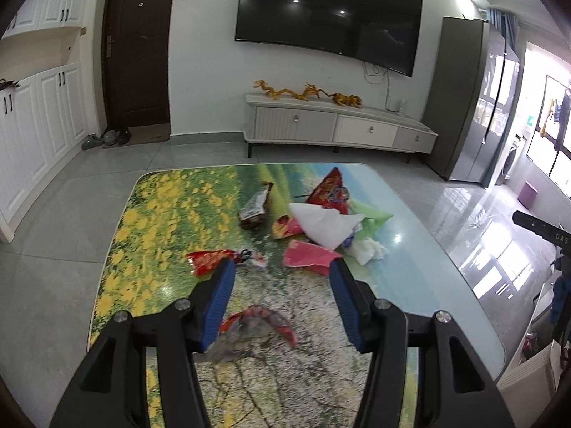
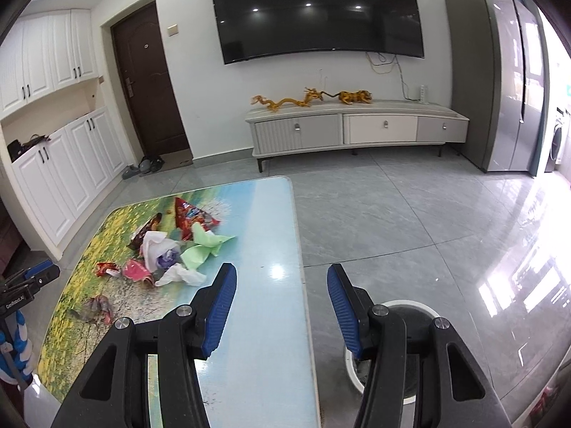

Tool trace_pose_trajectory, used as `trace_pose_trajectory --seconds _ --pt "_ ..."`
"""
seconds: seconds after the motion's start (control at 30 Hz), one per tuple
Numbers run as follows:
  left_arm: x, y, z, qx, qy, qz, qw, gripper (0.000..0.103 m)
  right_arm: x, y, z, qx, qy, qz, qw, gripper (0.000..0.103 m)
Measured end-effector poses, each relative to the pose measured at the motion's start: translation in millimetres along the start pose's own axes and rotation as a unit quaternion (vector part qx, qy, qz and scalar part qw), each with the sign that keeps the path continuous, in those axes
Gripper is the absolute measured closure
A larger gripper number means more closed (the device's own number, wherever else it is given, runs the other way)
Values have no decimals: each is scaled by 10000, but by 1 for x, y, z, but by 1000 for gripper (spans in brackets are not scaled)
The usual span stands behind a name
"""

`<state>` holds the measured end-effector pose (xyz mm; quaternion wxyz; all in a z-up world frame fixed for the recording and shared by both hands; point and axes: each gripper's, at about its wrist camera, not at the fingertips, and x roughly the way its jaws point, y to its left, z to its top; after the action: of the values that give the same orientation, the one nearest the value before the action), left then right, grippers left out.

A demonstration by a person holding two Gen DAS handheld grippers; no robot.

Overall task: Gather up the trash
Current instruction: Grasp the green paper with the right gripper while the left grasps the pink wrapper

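Observation:
Trash lies scattered on a table with a flower-field print. A crumpled red wrapper lies nearest, between the fingers of my open left gripper. Beyond it are a red-yellow wrapper, a pink wrapper, white paper, a white tissue, green paper, a brown packet and a red bag. My right gripper is open and empty over the table's right edge, above a white-rimmed bin on the floor. The trash pile lies to its left.
A TV stand with golden dragon figures stands against the far wall under a wall TV. A grey fridge is at the right, white cabinets and a dark door at the left. Grey tiled floor surrounds the table.

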<state>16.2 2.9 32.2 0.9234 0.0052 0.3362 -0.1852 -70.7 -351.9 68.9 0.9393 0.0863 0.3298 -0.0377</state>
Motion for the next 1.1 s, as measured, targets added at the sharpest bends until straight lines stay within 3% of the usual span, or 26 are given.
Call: trace_pose_trajectory --seconds 0.2,0.3,0.43,0.73,0.93,1.1 --pt "14 14 -8 -189 222 -120 9995 49 29 18 -4 -115 258 215 9994 52" --pt "31 6 -8 -260 388 -361 9983 33 47 26 -3 -153 382 350 9985 52" --pt "62 -11 0 -553 694 -700 9936 32 69 33 -1 -242 501 464 9974 52" --pt "141 -22 8 -1325 1322 -325 9818 32 124 42 11 -369 740 756 9937 52" --pt "164 -25 5 -1267 1540 -58 9799 32 160 50 21 -381 899 1036 9898 50" --pt "162 -16 1 -1281 1490 -56 9805 33 195 58 23 -395 1148 1183 9855 49"
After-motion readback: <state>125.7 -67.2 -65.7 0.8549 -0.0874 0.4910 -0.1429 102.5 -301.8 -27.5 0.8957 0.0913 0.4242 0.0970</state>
